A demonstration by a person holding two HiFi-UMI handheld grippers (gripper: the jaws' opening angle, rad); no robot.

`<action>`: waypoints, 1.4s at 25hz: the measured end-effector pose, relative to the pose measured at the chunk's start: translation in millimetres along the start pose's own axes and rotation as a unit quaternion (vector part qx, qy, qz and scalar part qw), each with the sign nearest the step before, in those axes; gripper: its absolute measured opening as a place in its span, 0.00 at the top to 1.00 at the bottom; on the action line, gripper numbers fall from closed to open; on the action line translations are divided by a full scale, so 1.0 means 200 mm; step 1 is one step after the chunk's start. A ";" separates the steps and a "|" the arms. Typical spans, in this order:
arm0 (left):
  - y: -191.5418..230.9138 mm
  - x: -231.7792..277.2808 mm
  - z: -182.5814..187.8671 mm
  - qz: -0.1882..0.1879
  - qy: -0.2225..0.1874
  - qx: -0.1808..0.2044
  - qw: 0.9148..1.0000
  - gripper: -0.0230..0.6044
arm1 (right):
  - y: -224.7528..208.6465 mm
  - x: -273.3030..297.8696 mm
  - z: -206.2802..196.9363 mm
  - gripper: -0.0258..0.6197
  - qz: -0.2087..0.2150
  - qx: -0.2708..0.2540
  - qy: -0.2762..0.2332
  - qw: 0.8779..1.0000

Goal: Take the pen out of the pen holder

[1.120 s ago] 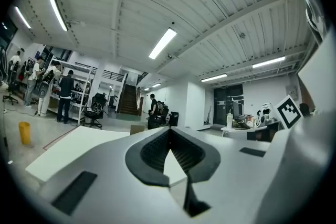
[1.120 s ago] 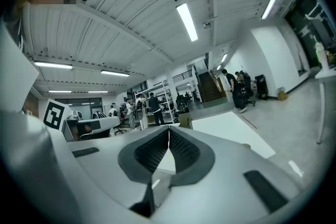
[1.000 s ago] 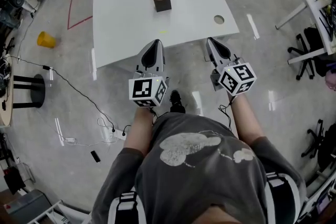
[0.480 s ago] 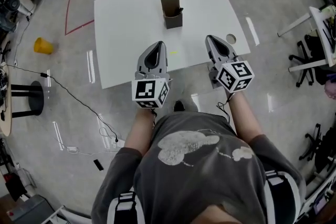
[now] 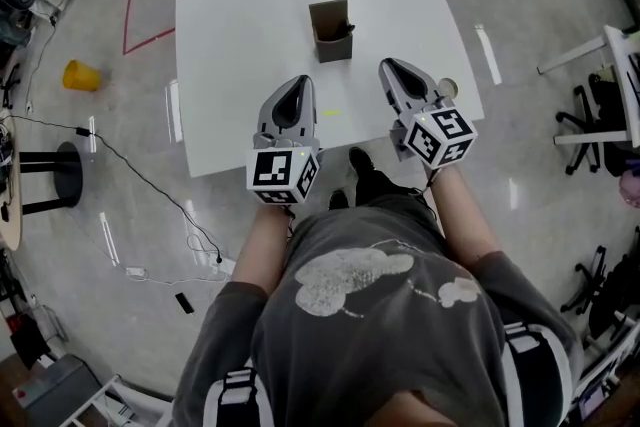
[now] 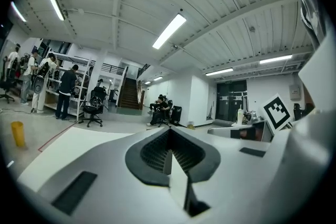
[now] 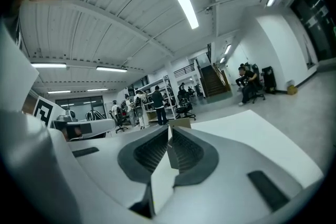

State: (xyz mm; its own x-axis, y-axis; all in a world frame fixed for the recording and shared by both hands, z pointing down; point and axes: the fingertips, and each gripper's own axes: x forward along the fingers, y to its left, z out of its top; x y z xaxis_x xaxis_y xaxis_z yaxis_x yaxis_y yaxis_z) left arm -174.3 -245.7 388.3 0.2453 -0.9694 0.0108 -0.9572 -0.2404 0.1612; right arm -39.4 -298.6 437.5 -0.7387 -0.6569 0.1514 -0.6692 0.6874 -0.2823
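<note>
Pen holder point(image 5: 332, 33) sits mid-counter point(image 5: 230, 45), straight ahead and between the two grippers. The pen point(image 5: 349, 25) pokes up on its right side, so I'd say the right gripper point(image 5: 386, 67) is marginally handier than the left gripper point(image 5: 297, 83). Both are pinched closed, nothing in them.

- Large open laboratory hall: strip lights point(image 6: 169, 31) are running across a ribbed ceiling point(image 6: 105, 2).
- People point(image 6: 67, 92) are standing at equipment racks point(image 6: 55, 60); others are sitting on office chairs point(image 6: 93, 113).
- A staircase point(image 6: 128, 94) is rising at the far wall.
- Cables point(image 5: 150, 177) are trailing over a polished floor point(image 5: 100, 315) marked with red tape point(image 5: 135, 0).
</note>
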 end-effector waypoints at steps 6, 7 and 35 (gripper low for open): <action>0.07 0.16 -0.02 0.029 0.012 0.004 0.999 0.95 | -0.10 0.20 -0.01 0.86 0.040 0.010 0.031 0.999; 0.08 0.18 -0.03 0.034 0.015 0.003 0.999 0.95 | -0.11 0.24 -0.02 0.86 0.047 0.010 0.037 0.998; 0.24 0.50 -0.19 0.062 0.057 -0.018 0.996 0.95 | -0.14 0.67 -0.24 0.84 0.107 -0.040 0.136 0.984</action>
State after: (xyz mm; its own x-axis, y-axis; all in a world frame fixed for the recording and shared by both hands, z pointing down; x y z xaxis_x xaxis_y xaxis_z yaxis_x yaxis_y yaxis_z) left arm -190.1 -351.8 435.4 0.1442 -0.9789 0.1445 -0.9756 -0.1162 0.1865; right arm -123.1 -390.7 510.9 -0.8503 -0.3946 0.3483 -0.4923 0.8304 -0.2610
